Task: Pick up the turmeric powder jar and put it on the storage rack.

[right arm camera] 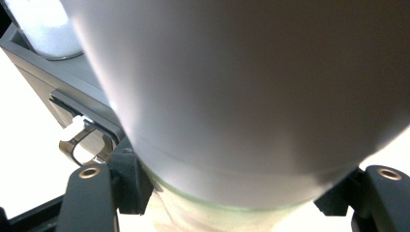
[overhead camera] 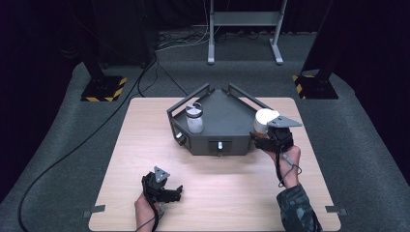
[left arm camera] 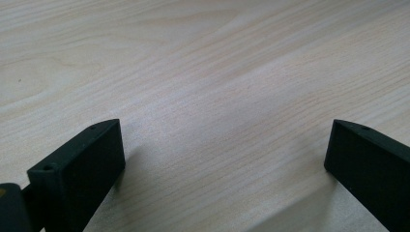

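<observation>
Jar (overhead camera: 195,119) on tray (overhead camera: 227,113), left of gripper-held jar (overhead camera: 264,122).

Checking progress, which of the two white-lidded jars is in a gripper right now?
The jar at the tray's right corner, clamped by the right gripper; the other jar stands free on the tray.

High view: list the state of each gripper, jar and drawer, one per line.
Left gripper: open, low over the wooden table, holding nothing.
Right gripper: shut on the white-lidded jar, held at the tray's right corner.
Glass jar: upright on the grey tray.
Front drawer: closed.
</observation>
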Motion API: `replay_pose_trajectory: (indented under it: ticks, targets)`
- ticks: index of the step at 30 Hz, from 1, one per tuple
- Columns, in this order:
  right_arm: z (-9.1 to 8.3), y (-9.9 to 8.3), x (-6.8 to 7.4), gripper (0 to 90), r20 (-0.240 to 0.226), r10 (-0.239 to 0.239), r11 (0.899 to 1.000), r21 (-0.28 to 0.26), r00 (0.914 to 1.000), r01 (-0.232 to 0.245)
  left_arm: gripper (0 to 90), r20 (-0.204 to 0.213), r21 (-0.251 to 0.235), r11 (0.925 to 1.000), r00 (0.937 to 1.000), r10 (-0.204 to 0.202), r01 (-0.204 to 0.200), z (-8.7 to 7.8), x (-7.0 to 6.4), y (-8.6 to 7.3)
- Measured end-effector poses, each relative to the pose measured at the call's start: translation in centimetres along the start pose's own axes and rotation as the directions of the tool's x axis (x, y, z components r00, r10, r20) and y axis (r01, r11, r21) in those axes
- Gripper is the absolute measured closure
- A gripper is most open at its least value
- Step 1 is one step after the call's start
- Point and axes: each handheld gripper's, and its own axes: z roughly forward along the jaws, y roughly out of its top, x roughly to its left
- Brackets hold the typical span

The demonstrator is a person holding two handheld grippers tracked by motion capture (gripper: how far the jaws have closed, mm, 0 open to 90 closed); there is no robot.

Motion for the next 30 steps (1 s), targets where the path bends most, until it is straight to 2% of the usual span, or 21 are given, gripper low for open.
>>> replay_pose_trajectory:
  ticks: [16, 30]
  targets:
    - [0.1, 1.0, 0.1, 30.5, -0.005, -0.008, 1.0, -0.01, 1.0, 0.008, 0.7, 0.0, -0.001, 1.0, 1.0, 0.0, 0.0, 0.0, 0.0, 0.0]
    - [0.8, 2.9, 0.3, 30.5, -0.013, -0.029, 0.999, -0.013, 0.9995, 0.029, 0.7, 0.0, -0.001, 1.0, 1.0, 0.0, 0.0, 0.0, 0.0, 0.0]
